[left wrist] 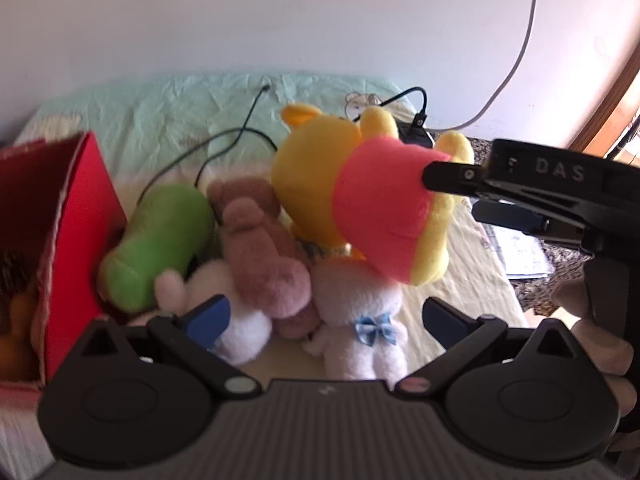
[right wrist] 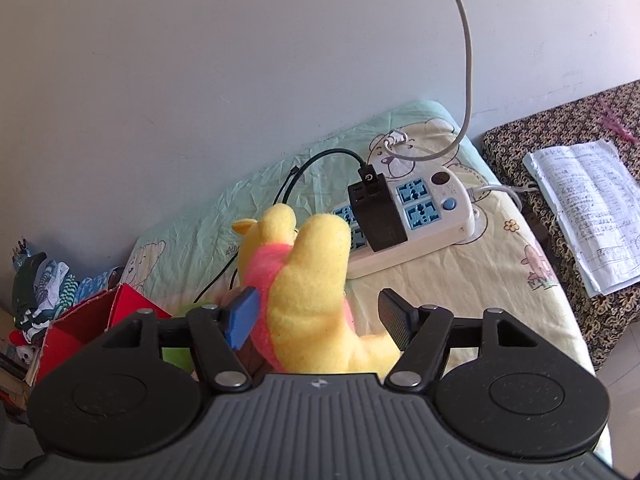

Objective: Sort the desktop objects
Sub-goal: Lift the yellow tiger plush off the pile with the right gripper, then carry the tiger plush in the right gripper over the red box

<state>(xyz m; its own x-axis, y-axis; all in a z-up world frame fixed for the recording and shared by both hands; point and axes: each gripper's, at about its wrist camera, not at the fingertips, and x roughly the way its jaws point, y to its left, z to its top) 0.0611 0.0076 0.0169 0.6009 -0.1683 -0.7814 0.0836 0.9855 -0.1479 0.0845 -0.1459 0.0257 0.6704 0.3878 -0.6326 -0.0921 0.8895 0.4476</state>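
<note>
R gripper [right wrist: 318, 320]: black two-finger tool w/ blue pads, jaws spread around the yellow plush bear in a pink-red shirt [right wrist: 308, 300]; left pad touched the shirt, right pad stood apart from the plush, so not clamped. In left wrist view its black finger tip [left wrist: 452, 178] pressed the shirt from the right.
L gripper [left wrist: 326, 320]: black, blue pads, jaws wide apart, nothing between them; hovered near side of the toy pile.
Yellow bear [left wrist: 360, 200]: lifted and tilted above the pile, right of centre, head toward far side.
Toy pile: brown plush bear [left wrist: 260, 256] in middle; green plush toy [left wrist: 160, 240] to its left, against the box; white plush w/ light-blue bow [left wrist: 360, 320] near-right; another white-pink plush [left wrist: 224, 304] near-left, touching the brown one.
Red cardboard box [left wrist: 76, 232]: far left, open top, dark/orange contents, blurred.
Surface: pale green and cream cartoon-print cloth [right wrist: 460, 280] over the table.
Far right: white power strip w/ blue sockets [right wrist: 424, 212], black charger block [right wrist: 376, 216] plugged in, black cable [left wrist: 240, 136] trailing left; grey cord [right wrist: 466, 60] up the wall.
Beyond cloth, right: printed paper sheets [right wrist: 588, 208] on dark patterned fabric [right wrist: 560, 128].
</note>
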